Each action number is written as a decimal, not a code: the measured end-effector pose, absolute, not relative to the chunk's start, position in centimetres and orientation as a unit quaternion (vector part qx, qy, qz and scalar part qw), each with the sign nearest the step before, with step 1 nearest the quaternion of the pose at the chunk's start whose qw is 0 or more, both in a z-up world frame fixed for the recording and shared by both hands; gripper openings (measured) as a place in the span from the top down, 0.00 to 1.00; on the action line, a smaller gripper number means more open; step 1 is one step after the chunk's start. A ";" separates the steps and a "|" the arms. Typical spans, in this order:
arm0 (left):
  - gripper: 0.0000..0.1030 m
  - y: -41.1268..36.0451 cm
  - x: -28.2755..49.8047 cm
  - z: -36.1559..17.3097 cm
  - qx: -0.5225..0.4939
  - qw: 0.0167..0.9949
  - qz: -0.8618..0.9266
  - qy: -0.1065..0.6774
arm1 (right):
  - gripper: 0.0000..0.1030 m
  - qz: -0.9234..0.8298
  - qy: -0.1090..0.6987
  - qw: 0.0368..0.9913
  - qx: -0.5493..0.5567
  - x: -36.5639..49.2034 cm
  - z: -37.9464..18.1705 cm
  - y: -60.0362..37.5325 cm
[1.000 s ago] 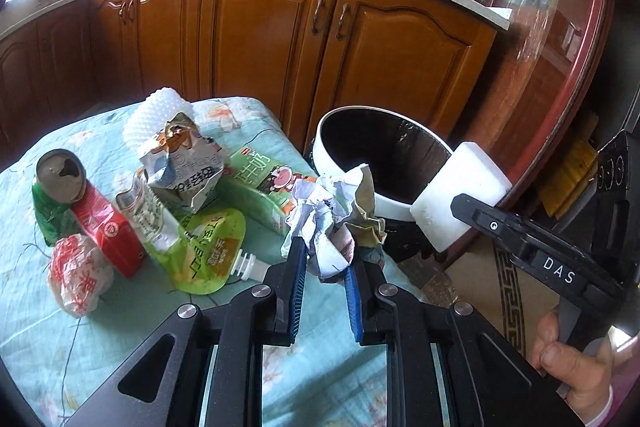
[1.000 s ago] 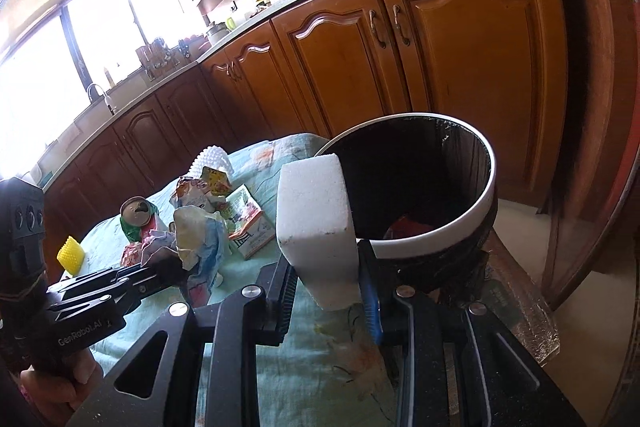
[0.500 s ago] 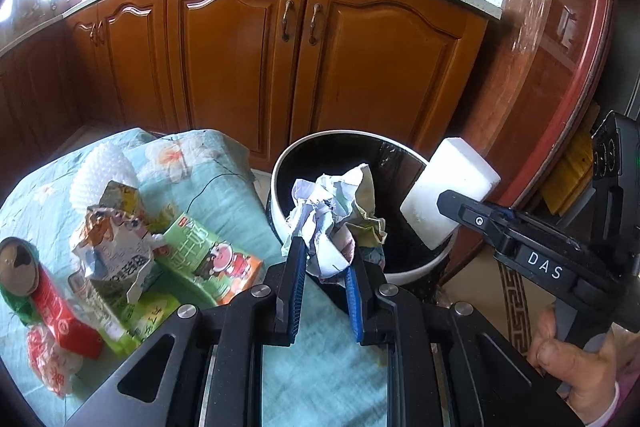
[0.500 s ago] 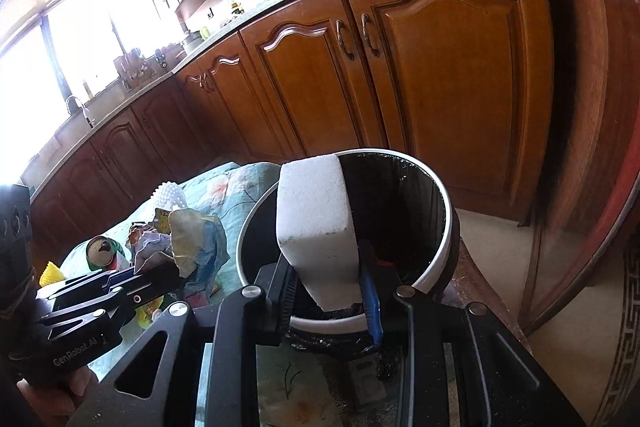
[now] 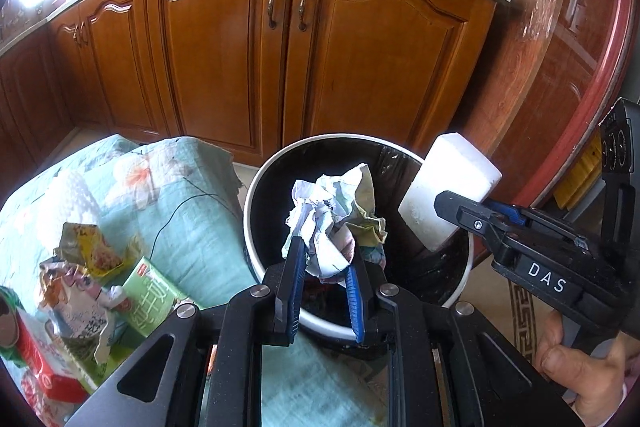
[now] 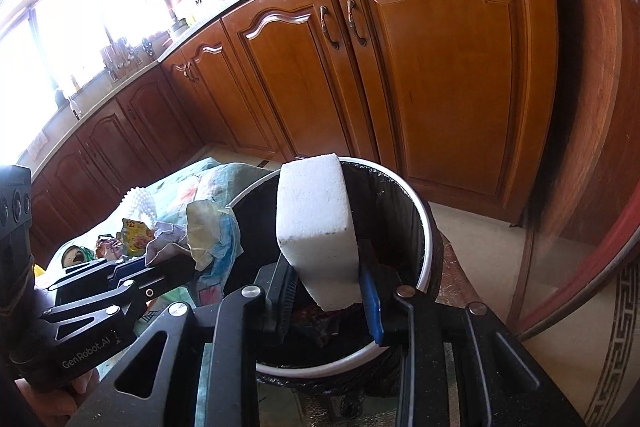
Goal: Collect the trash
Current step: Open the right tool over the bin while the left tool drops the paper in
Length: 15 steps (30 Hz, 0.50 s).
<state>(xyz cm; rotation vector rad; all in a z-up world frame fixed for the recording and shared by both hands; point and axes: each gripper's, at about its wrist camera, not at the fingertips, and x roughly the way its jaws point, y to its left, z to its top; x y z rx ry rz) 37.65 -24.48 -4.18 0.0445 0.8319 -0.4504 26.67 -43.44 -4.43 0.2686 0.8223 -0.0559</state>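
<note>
My left gripper [image 5: 324, 259] is shut on a crumpled paper wad [image 5: 336, 211], held over the mouth of the black trash bin with a white rim [image 5: 256, 183]. My right gripper [image 6: 326, 287] is shut on a white foam block [image 6: 316, 223], also above the bin [image 6: 426, 227]. In the left wrist view the foam block [image 5: 448, 187] and the right gripper [image 5: 476, 215] hang over the bin's right rim. The right wrist view shows the paper wad [image 6: 208, 231] in the left gripper [image 6: 176, 263] at the bin's left edge. Dark trash lies in the bin's bottom.
A table with a light green flowered cloth [image 5: 192, 211] lies left of the bin, with a green carton [image 5: 154, 299], crumpled wrappers [image 5: 80, 291] and a red pack [image 5: 36, 359] on it. Brown kitchen cabinets [image 5: 224, 47] stand behind. A wooden glass-fronted cabinet [image 5: 560, 67] is at the right.
Both grippers have moved right from above the table to above the bin, carrying the paper wad and the foam block. The table's trash has slid to the left of the views.
</note>
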 end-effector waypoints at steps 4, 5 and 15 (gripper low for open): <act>0.65 -24.4 37.8 -4.7 0.019 0.889 -0.214 0.405 | 0.65 -0.029 0.404 0.905 0.130 27.2 -4.8 -43.9; 0.60 -24.3 37.8 -4.7 0.016 0.890 -0.213 0.403 | 0.59 -0.029 0.405 0.904 0.132 27.2 -4.8 -44.0; 0.37 -21.5 34.4 -4.5 -0.011 0.899 -0.204 0.388 | 0.33 -0.031 0.377 0.910 0.168 25.0 -3.6 -44.7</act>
